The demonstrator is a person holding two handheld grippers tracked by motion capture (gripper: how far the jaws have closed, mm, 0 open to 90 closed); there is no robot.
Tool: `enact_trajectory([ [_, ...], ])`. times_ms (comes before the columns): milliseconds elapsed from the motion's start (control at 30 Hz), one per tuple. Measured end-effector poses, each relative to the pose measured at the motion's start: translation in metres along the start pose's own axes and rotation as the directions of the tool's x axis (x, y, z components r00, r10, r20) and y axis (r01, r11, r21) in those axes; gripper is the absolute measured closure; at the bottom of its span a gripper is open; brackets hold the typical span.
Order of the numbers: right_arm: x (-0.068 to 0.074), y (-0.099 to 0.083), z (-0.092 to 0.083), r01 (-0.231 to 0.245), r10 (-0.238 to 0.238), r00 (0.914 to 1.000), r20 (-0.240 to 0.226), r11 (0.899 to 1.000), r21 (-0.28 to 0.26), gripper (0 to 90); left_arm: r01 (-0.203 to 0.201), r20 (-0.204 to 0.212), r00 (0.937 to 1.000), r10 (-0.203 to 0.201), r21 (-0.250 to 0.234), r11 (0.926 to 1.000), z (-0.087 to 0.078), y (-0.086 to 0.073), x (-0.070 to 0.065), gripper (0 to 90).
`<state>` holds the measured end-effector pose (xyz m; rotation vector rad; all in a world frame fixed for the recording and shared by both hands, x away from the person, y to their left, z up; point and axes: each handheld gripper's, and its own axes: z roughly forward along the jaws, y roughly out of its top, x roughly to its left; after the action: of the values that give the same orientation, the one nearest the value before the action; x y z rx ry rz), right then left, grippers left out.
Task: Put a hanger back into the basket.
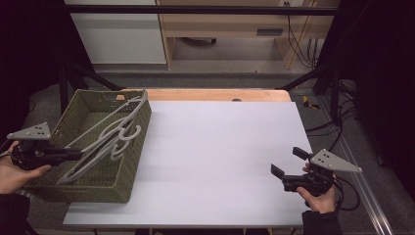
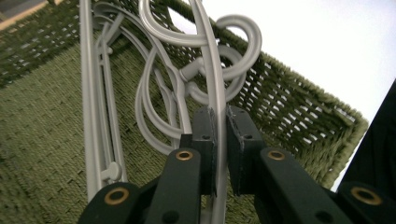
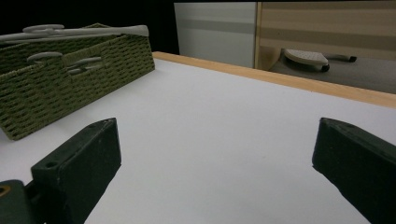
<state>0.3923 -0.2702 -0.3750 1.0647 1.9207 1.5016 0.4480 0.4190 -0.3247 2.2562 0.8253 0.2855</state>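
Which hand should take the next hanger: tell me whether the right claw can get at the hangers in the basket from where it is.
Probably yes. The right claw stands open over bare table, nothing between it and the basket. The left claw grips one hanger there, so crowding is likely.

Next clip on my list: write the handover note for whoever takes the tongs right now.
Left tongs: shut on a grey hanger inside the green basket at the table's left.
Right tongs: open, holding nothing, over the white table at the right.
Done: one hanger gripped, not yet out.
Left: probably lift it clear; several tangled hangers remain in the basket.
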Motion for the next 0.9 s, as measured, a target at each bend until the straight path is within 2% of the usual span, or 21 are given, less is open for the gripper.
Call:
enact_trajectory([
  [67, 0.001, 0.001, -0.001, -0.002, 0.002, 1.0000, -0.001, 1.000, -0.002, 1.5, 0.001, 0.002, 1.0000, -0.001, -0.004, 1.0000, 0.001, -0.003, 0.002, 82.4],
  [167, 0.000, 0.001, -0.001, -0.003, 0.003, 1.0000, -0.001, 1.000, -0.006, 1.5, 0.014, -0.010, 0.9998, -0.014, -0.066, 0.9978, -0.002, -0.007, 0.003, 82.5],
  [333, 0.001, 0.000, 0.001, -0.002, 0.002, 1.0000, -0.003, 1.000, 0.001, 1.4, 0.014, -0.024, 0.9996, -0.017, -0.100, 0.9949, -0.001, 0.001, -0.004, 82.7],
  [400, 0.001, 0.001, 0.001, 0.002, -0.002, 1.0000, -0.004, 1.000, -0.002, 1.4, 0.011, -0.034, 0.9993, -0.016, -0.140, 0.9900, -0.002, 0.006, -0.007, 82.8],
  [467, 0.001, 0.001, 0.000, 0.001, -0.001, 1.0000, -0.004, 1.000, -0.003, 1.4, -0.001, -0.057, 0.9984, -0.008, -0.159, 0.9873, -0.004, 0.009, -0.009, 82.8],
  [500, 0.001, 0.001, 0.000, 0.002, -0.002, 1.0000, -0.004, 1.000, -0.003, 1.4, 0.009, -0.054, 0.9983, -0.019, -0.181, 0.9834, -0.005, 0.011, -0.009, 82.9],
  [567, 0.001, 0.001, 0.000, -0.002, 0.002, 1.0000, -0.002, 1.000, -0.003, 1.5, 0.003, -0.073, 0.9972, -0.018, -0.207, 0.9783, -0.008, 0.015, -0.011, 82.9],
  [633, 0.001, 0.001, 0.000, -0.001, 0.001, 1.0000, -0.002, 1.000, -0.004, 1.5, 0.010, -0.079, 0.9965, -0.028, -0.220, 0.9753, -0.008, 0.018, -0.012, 82.8],
  [733, 0.001, 0.001, 0.000, 0.001, -0.001, 1.0000, -0.004, 1.000, -0.002, 1.4, -0.004, -0.090, 0.9958, -0.015, -0.203, 0.9791, -0.004, 0.021, -0.013, 82.9],
  [800, 0.001, 0.001, 0.000, 0.001, -0.001, 1.0000, -0.006, 1.000, -0.002, 1.4, 0.005, -0.086, 0.9960, -0.024, -0.205, 0.9788, -0.002, 0.021, -0.013, 82.9],
  [900, 0.001, 0.001, -0.001, -0.002, 0.002, 1.0000, -0.002, 1.000, -0.005, 1.4, 0.009, -0.095, 0.9949, -0.032, -0.233, 0.9725, -0.003, 0.021, -0.014, 82.9],
])
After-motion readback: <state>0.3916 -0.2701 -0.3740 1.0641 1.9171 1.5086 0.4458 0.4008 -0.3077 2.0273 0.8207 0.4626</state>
